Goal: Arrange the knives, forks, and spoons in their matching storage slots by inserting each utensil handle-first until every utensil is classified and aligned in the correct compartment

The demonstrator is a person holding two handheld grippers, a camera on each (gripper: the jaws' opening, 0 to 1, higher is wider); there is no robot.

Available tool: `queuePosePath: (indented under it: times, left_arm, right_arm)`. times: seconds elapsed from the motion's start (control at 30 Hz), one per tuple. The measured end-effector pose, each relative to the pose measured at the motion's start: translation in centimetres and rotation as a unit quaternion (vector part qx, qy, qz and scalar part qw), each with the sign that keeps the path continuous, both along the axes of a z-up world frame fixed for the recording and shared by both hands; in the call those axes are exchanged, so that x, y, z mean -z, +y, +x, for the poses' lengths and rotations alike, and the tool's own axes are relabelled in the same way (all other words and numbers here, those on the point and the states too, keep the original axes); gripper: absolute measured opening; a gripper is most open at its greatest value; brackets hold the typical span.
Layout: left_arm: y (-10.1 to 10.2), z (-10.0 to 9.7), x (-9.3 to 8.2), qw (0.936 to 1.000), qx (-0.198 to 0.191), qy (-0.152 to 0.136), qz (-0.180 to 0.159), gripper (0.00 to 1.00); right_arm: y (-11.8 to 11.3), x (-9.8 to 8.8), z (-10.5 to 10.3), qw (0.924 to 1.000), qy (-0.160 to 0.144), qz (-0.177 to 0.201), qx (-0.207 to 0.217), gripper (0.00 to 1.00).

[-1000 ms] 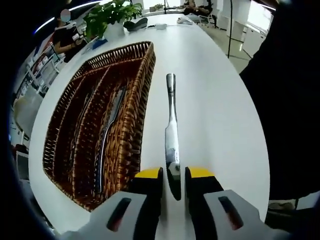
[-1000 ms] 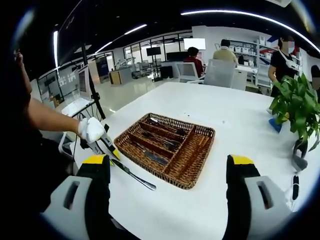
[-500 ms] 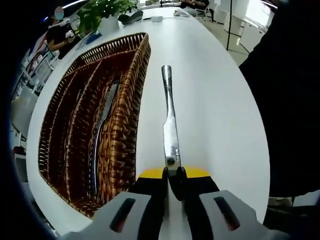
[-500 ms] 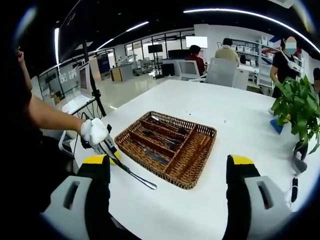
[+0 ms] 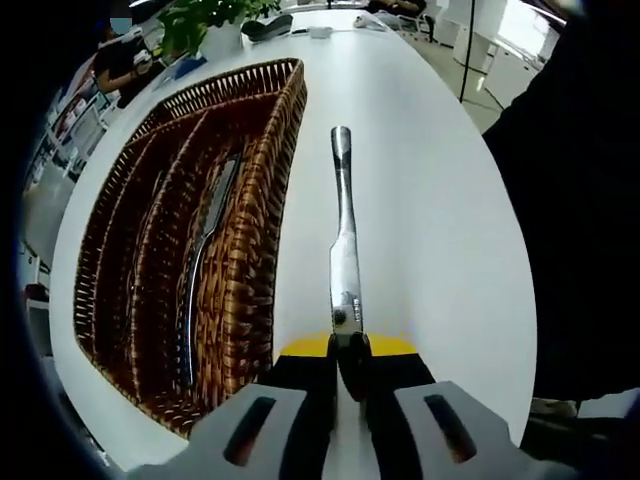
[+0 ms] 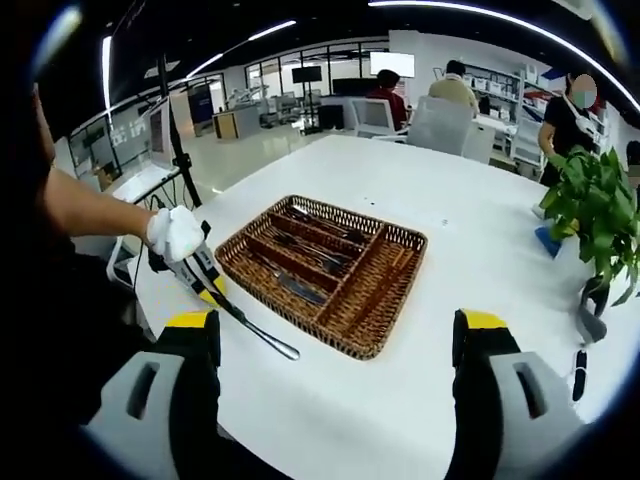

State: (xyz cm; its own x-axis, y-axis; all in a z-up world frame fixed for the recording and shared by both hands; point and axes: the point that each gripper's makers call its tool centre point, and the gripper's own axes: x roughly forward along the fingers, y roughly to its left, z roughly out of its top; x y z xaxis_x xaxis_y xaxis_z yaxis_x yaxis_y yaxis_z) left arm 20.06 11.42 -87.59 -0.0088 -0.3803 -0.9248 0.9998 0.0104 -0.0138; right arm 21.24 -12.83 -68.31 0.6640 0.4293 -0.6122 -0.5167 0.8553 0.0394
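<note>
**Knife gripped, not yet slotted**

Wicker cutlery tray (image 5: 250, 200) on white table (image 5: 430, 200), utensils already lying in several slots. Beside its right wall, knife (image 5: 345, 260), handle pointing away, blade end pinched between left gripper (image 5: 350, 362) jaws. Judged partway: this knife is left to insert. Right gripper (image 6: 335, 345) spread wide, holding nothing, tray ahead of it.

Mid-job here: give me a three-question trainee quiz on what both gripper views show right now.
1. True or false: the left gripper is shut on the knife.
2. Which end of the knife points away from the left gripper: A handle, B blade?
3. Fill in: the right gripper is ____.

Key: 1 true. 2 A; it lies beside the basket, on the table. 3 open, holding nothing.
</note>
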Motion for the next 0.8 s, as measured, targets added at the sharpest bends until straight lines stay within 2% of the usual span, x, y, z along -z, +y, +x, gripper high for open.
queuePosePath:
  times: [0.3, 0.57, 0.67, 0.8]
  left_arm:
    - [0.2, 0.0, -0.1, 1.0, -0.001, 0.001, 0.004, 0.07]
    - [0.2, 0.2, -1.8, 0.9999, 0.01, -0.005, 0.006, 0.07]
    - [0.2, 0.3, -2.4, 0.9999, 0.013, -0.006, 0.005, 0.07]
    - [0.5, 0.2, -2.9, 0.9997, 0.02, -0.008, 0.01, 0.07]
  right_arm:
    - [0.6, 0.1, 0.3, 0.9999, 0.003, 0.009, -0.007, 1.0]
    - [1.3, 0.5, 0.7, 0.9996, 0.004, 0.01, -0.027, 1.0]
    - [1.8, 0.6, 0.7, 0.9989, 0.004, 0.009, -0.046, 1.0]
    - [2.3, 1.5, 0.3, 0.9952, 0.008, -0.025, -0.094, 1.0]
